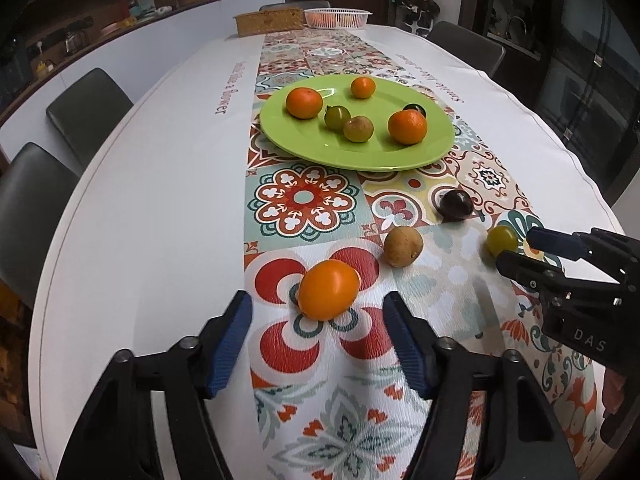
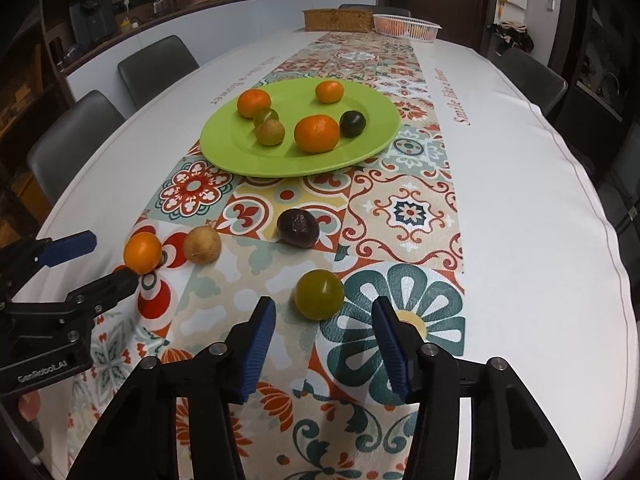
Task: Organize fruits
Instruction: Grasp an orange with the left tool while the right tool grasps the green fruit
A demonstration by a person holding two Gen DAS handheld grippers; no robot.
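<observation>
A green plate (image 1: pixel 304 146) (image 2: pixel 224 152) holds several fruits: oranges, green fruits and a dark one. Loose on the runner lie an orange fruit (image 1: pixel 328 290) (image 2: pixel 143 252), a tan fruit (image 1: pixel 403 246) (image 2: pixel 202 245), a dark purple fruit (image 1: pixel 455 205) (image 2: pixel 298 227) and a green fruit (image 1: pixel 501 240) (image 2: pixel 319 294). My left gripper (image 1: pixel 318 340) (image 2: pixel 96 256) is open, just short of the orange fruit. My right gripper (image 2: pixel 324 344) (image 1: pixel 514 248) is open, just short of the green fruit.
A wicker box (image 1: pixel 269 21) (image 2: pixel 338 20) and a white mesh basket (image 1: pixel 337 17) (image 2: pixel 406 26) stand at the table's far end. Dark chairs (image 1: pixel 86 110) (image 2: pixel 156 66) line the left side, others (image 1: pixel 466 42) the right. A counter runs behind.
</observation>
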